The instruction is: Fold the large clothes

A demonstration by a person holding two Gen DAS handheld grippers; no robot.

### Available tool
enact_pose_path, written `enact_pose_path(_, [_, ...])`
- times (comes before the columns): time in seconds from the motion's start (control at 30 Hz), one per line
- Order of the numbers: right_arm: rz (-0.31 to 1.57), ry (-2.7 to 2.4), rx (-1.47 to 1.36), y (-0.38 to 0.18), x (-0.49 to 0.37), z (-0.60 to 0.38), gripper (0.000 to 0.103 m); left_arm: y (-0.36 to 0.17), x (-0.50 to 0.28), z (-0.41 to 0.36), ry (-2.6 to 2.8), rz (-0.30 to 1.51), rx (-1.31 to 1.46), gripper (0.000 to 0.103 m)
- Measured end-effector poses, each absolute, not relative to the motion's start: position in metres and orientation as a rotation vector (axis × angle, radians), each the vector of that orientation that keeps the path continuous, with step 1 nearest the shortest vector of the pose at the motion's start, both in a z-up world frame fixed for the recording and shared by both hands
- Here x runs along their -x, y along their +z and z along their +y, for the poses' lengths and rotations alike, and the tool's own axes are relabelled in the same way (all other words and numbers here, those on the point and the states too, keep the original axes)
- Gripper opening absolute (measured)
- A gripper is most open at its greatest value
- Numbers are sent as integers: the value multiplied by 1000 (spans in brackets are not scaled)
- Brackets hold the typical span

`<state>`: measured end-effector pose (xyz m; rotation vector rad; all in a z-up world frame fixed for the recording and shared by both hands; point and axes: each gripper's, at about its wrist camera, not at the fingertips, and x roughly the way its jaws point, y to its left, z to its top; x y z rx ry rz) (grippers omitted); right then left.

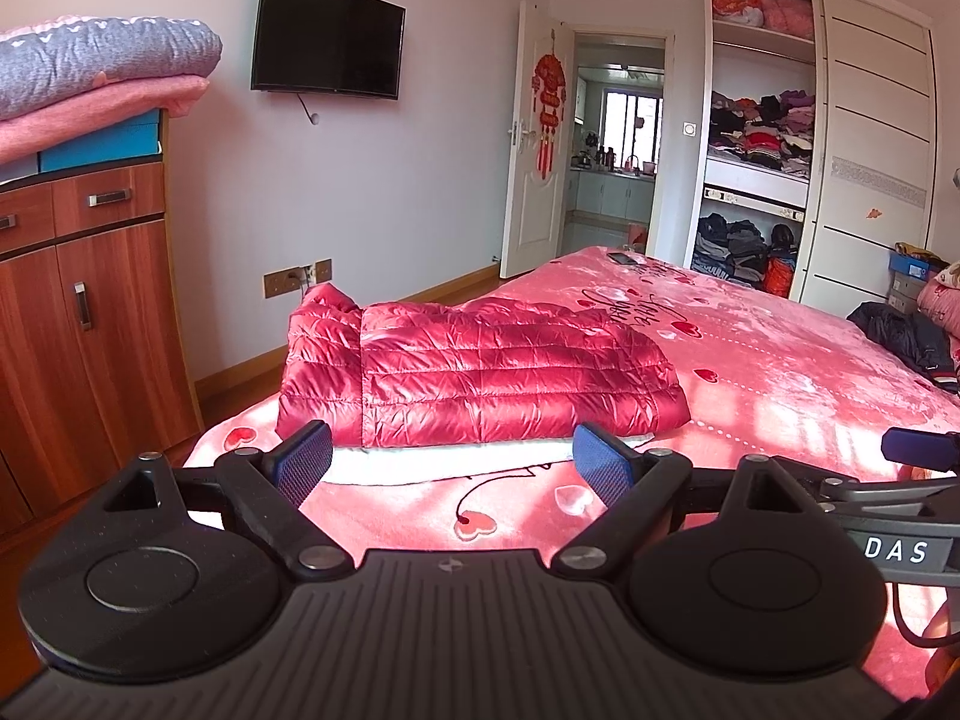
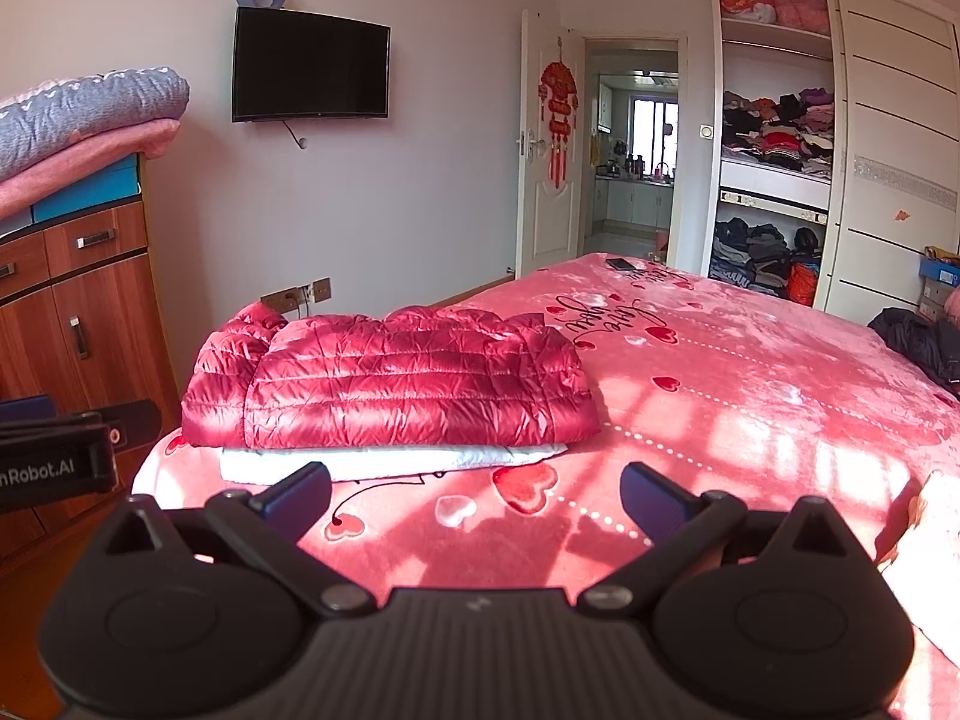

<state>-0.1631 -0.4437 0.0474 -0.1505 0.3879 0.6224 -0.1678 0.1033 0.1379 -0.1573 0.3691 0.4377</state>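
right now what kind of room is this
Most likely a home bedroom: a bed under a pink blanket, an open wardrobe stuffed with clothes, and a wall TV.

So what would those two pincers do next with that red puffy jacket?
Probably nothing more to it: the red jacket already lies folded on a white garment, and both the left gripper and right gripper hover open and empty. Likely reach for the dark garment.

Place: home bedroom
Bed [image 1: 750,360]: pink heart-print blanket
Wall: mounted television [image 1: 327,36]
Storage: open wardrobe [image 2: 774,138] stuffed with clothes, wooden cabinet [image 1: 84,276]
Beyond the door [image 2: 549,144]: kitchen
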Motion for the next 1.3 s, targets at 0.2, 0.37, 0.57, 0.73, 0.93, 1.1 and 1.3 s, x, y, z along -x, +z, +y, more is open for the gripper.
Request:
enact_pose_path(0.2, [393, 623, 152, 45, 162, -443, 102, 137, 167, 102, 434, 375, 151, 103])
enact_pose_path(0.37, [395, 624, 154, 43, 162, -443, 102, 137, 166, 105, 436, 375, 159, 103])
enact_pose_path(0.57, [397, 628, 154, 42, 161, -443, 102, 137, 163, 104, 432, 376, 154, 103])
enact_pose_path(0.73, [396, 628, 154, 42, 161, -443, 102, 136, 160, 101, 426, 384, 149, 103])
enact_pose_path(0.93, [394, 628, 150, 40, 159, -444, 102, 134, 156, 100, 411, 389, 158, 103])
enact_pose_path(1.1, [397, 622, 139, 39, 156, -450, 102, 134, 152, 98, 381, 387, 173, 103])
enact_pose_path(1.3, [398, 598, 104, 36, 146, -465, 102, 138, 143, 85, 317, 353, 174, 103])
